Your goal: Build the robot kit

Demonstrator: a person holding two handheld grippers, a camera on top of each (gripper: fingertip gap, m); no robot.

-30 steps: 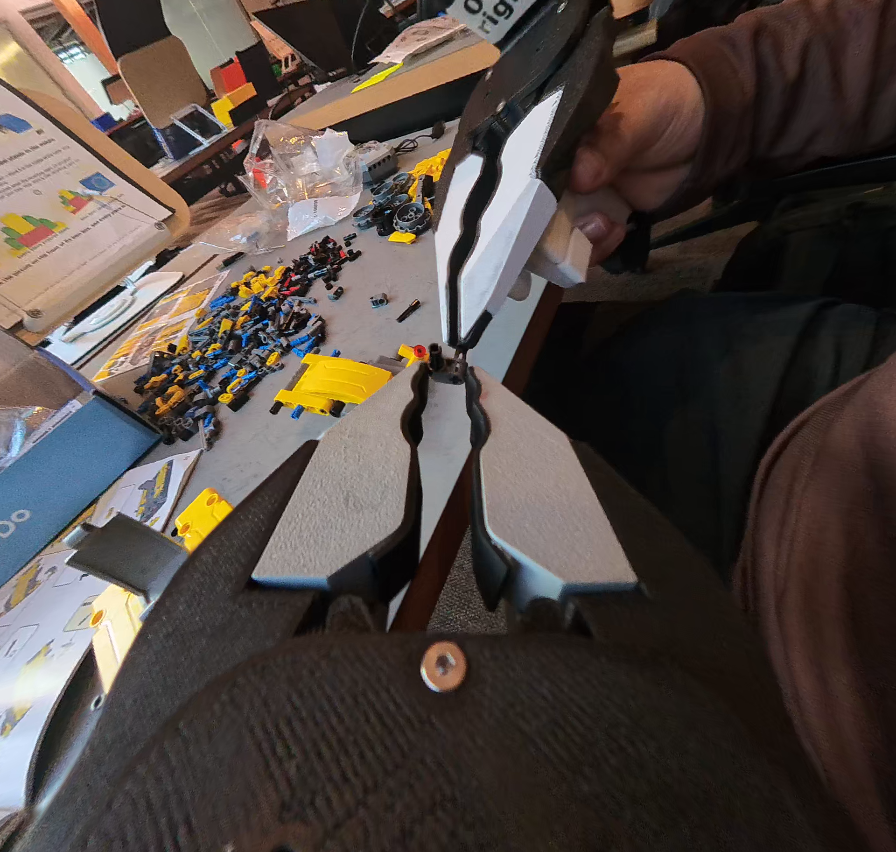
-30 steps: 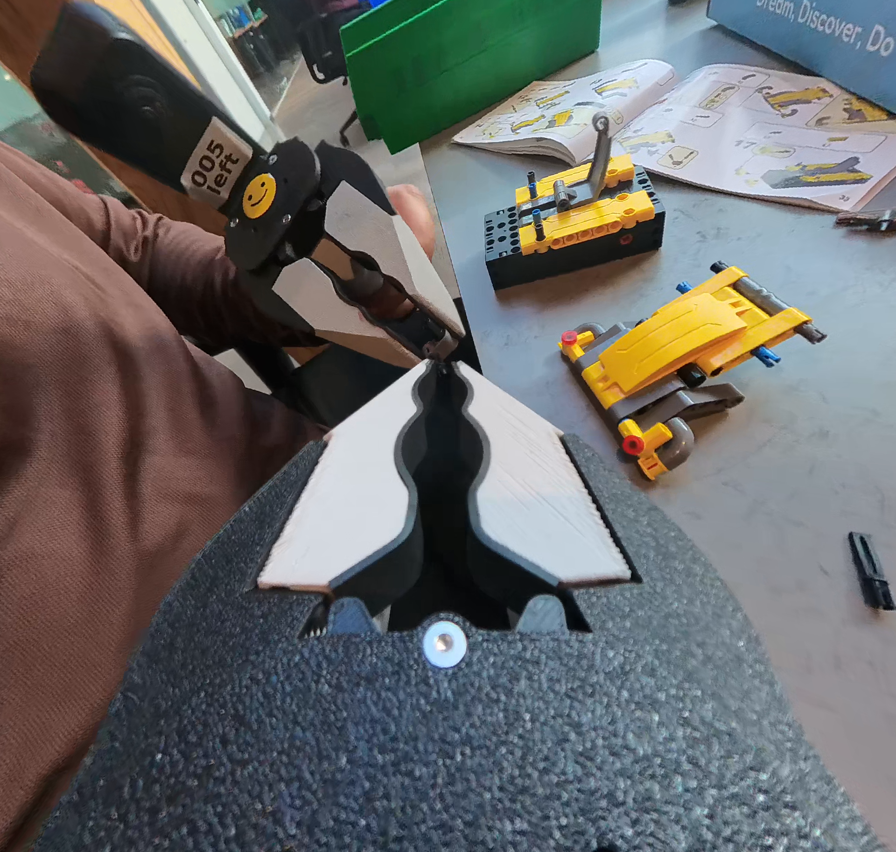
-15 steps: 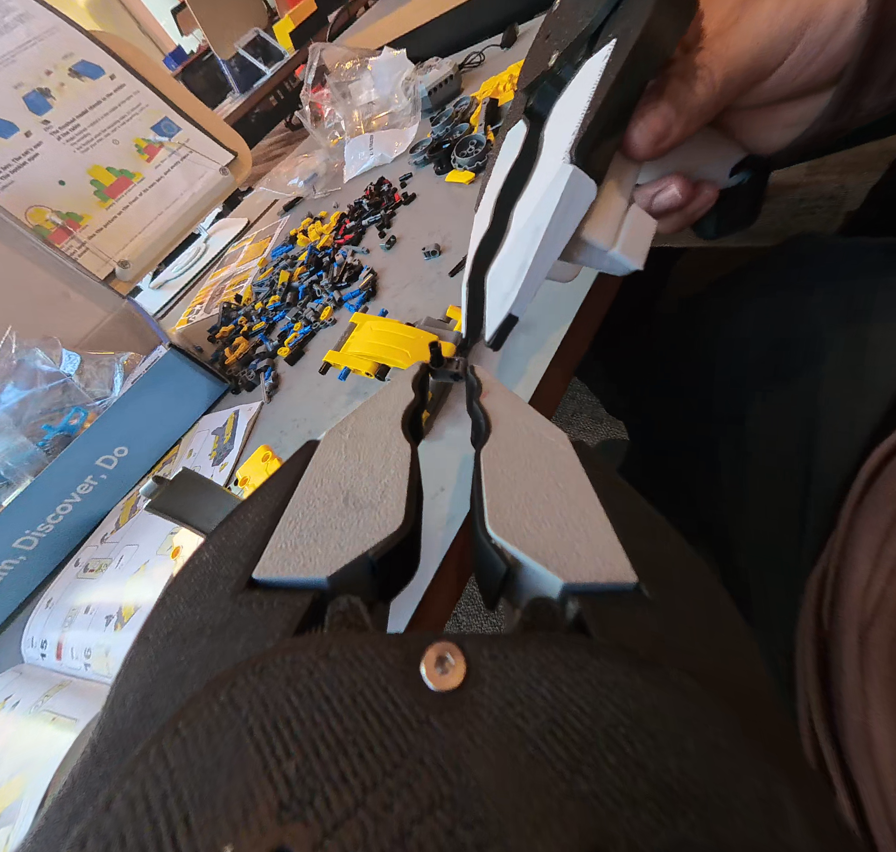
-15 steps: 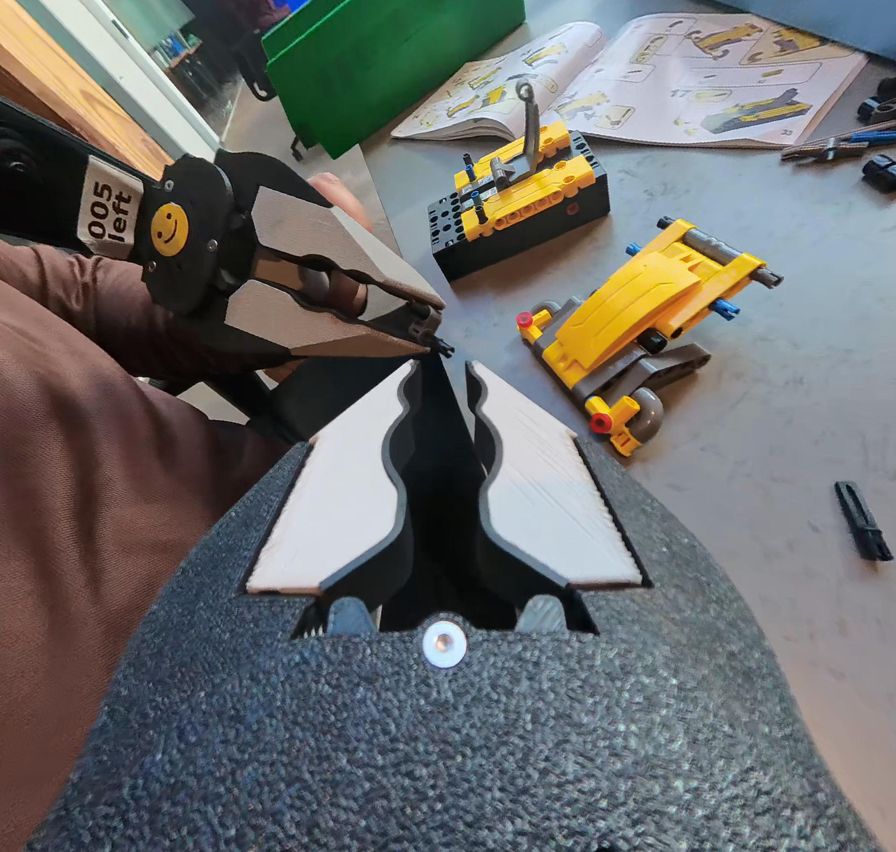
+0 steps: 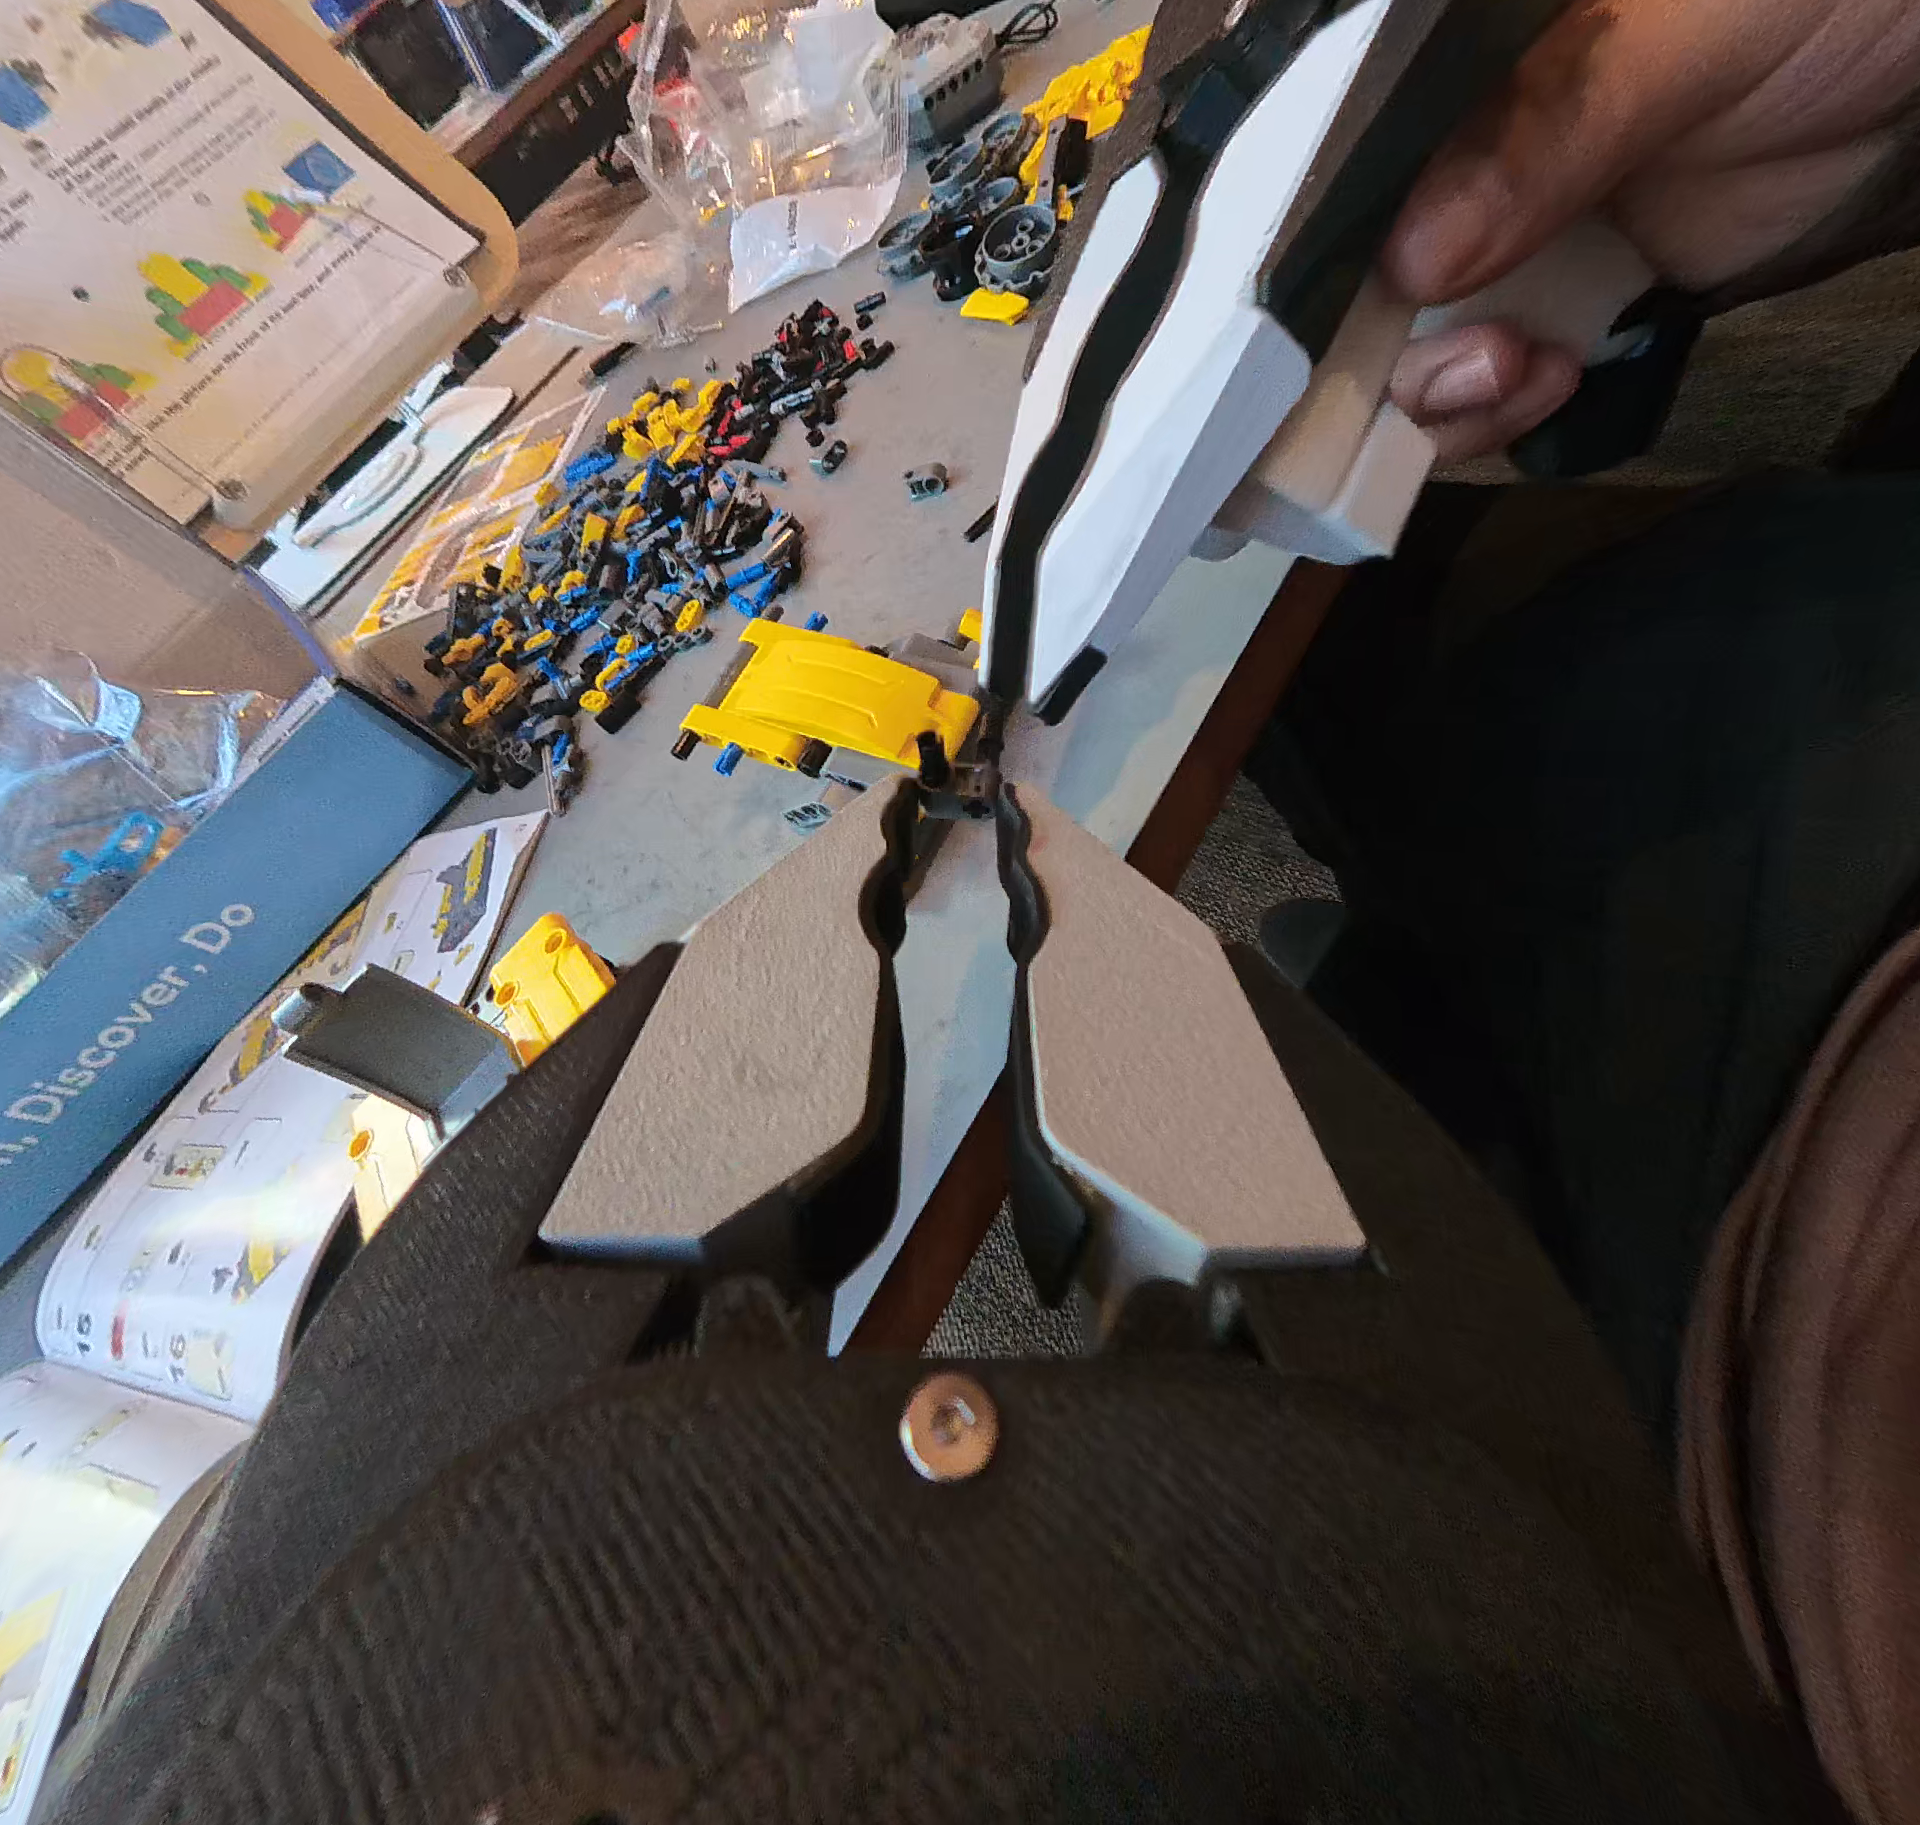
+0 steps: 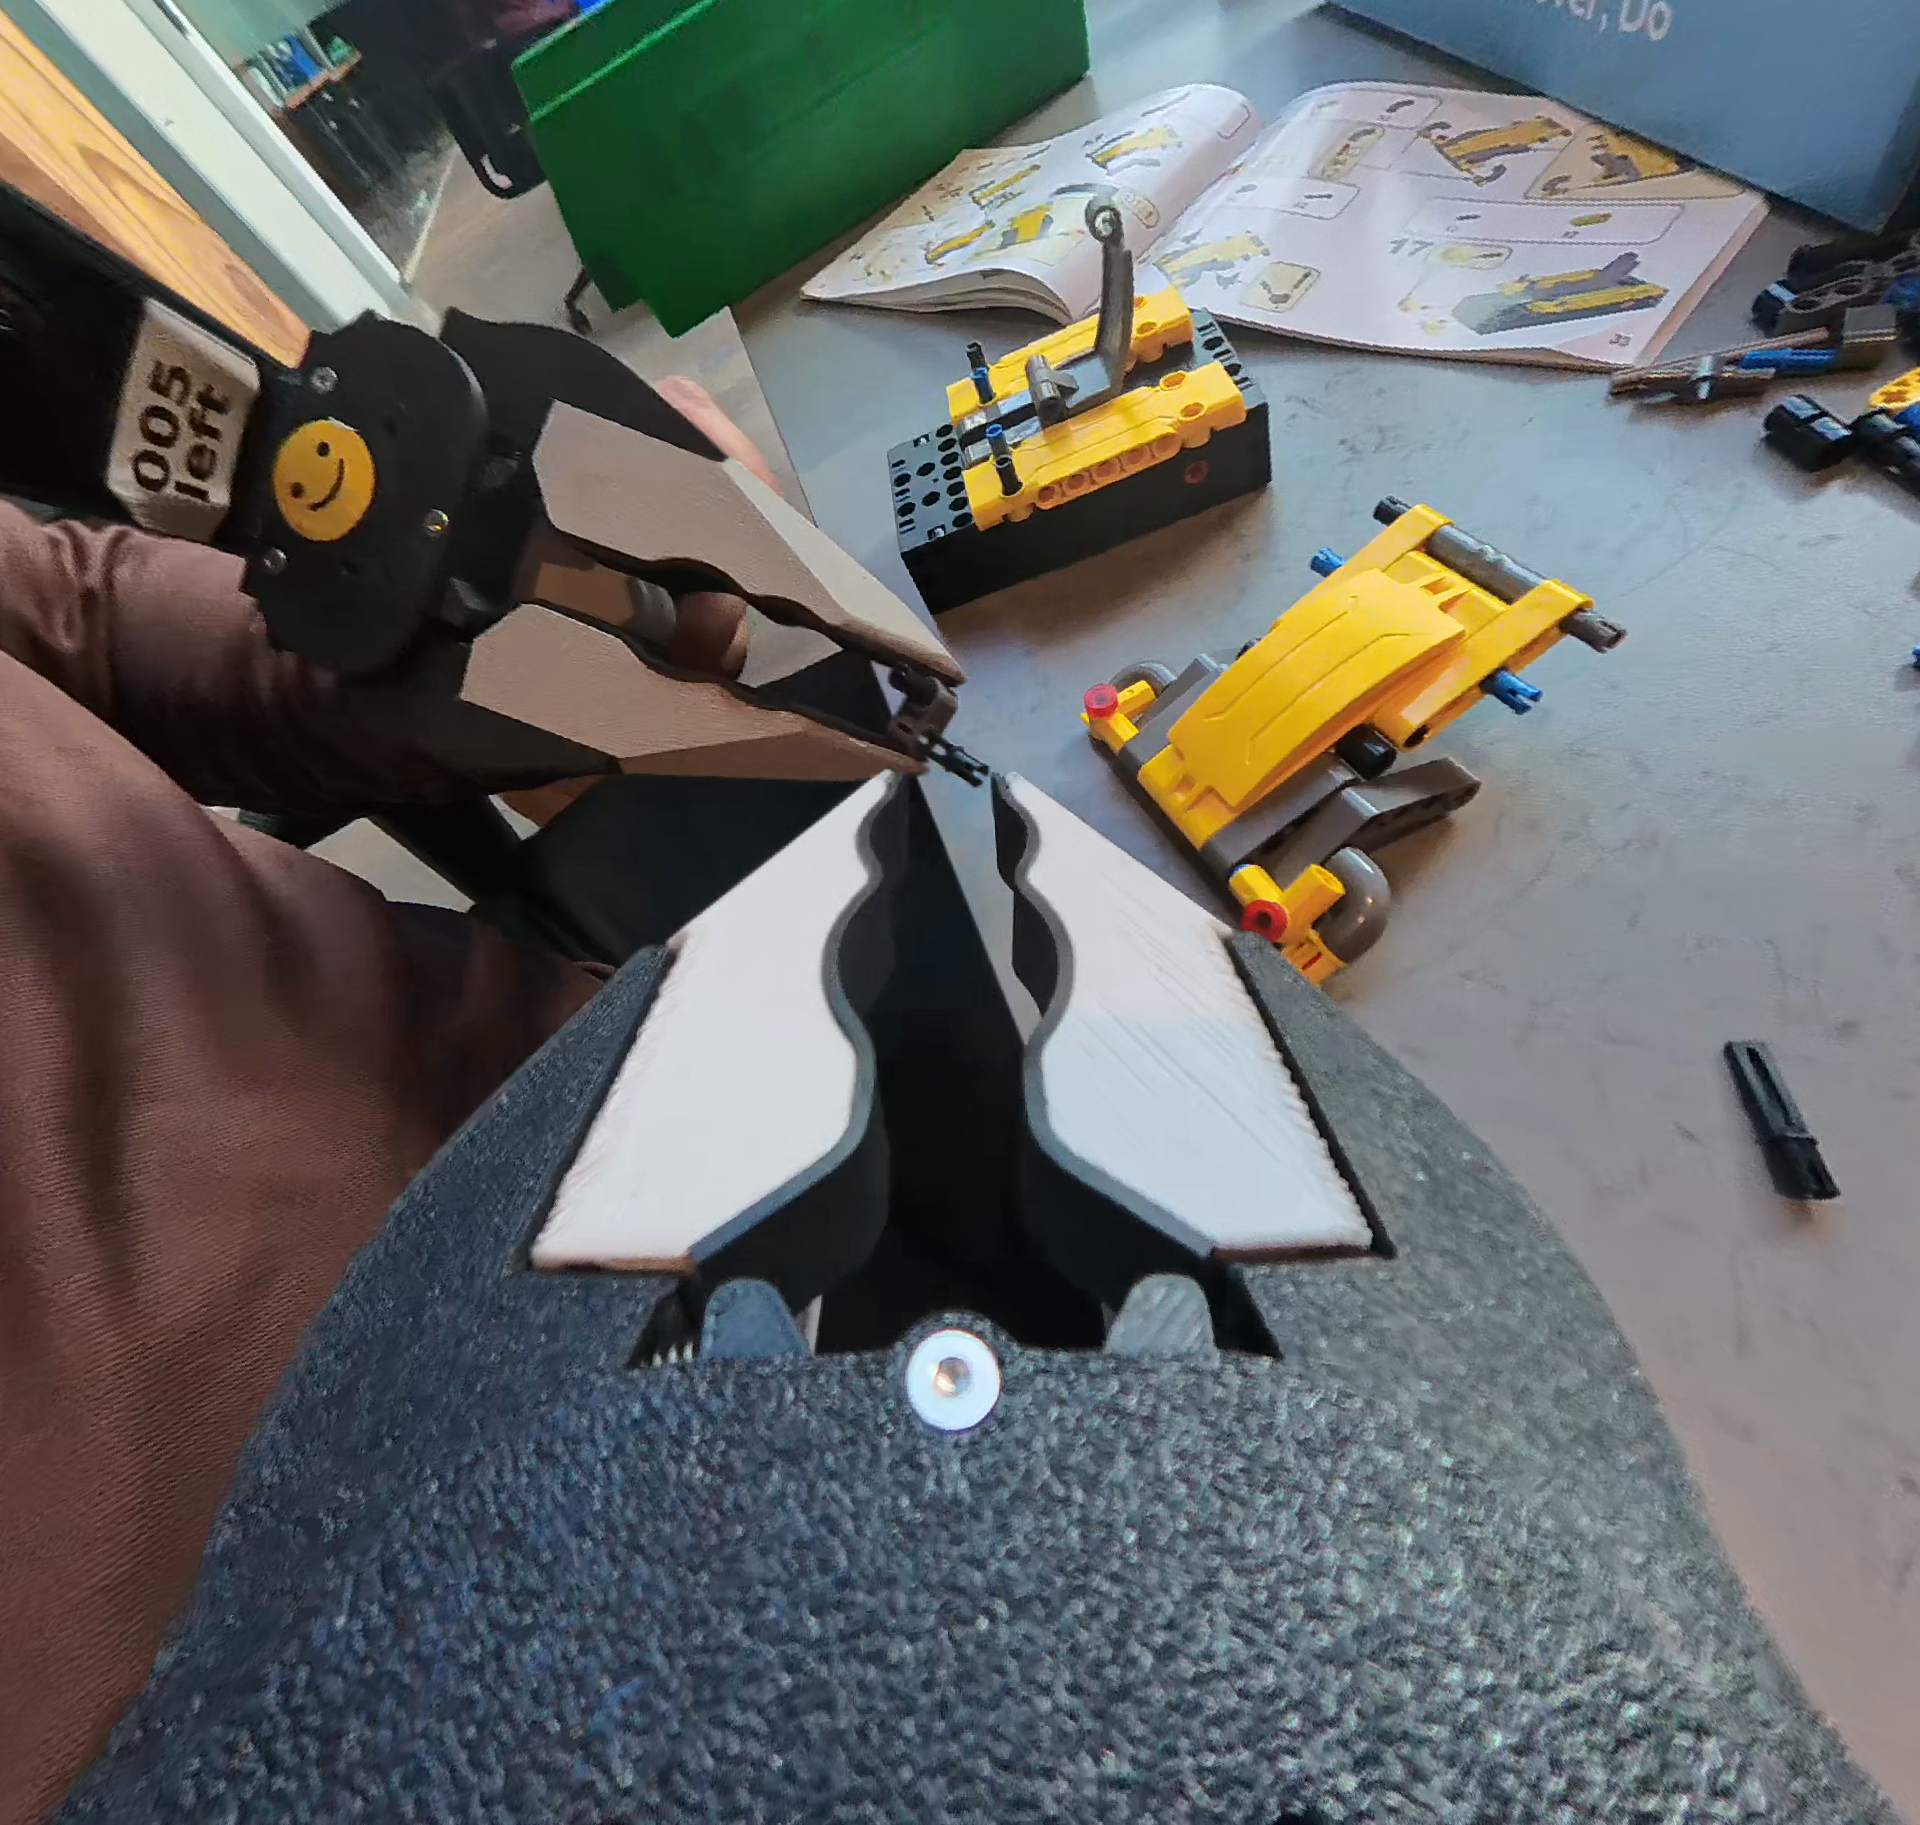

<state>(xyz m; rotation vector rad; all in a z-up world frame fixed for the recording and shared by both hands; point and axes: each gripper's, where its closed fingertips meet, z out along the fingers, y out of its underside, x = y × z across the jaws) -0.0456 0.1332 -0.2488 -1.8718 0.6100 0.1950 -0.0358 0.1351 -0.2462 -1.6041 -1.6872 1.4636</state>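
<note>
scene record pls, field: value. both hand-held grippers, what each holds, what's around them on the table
left hand-held gripper: shut on small grey connector with black pin, held over the table edge
right hand-held gripper: open, empty, tips just short of the pin
nearest build: yellow and grey vehicle assembly on grey table
behind it: black and yellow block with grey lever
paper: open instruction booklet
loose: black pin; pile of small parts
far: green bin; blue box

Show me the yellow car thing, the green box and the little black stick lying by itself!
yellow car thing (image 6: 1320, 674): right wrist view, on its curved yellow top panel.
green box (image 6: 810, 102): right wrist view, on its front wall.
little black stick (image 6: 1780, 1119): right wrist view, at its middle.
</note>
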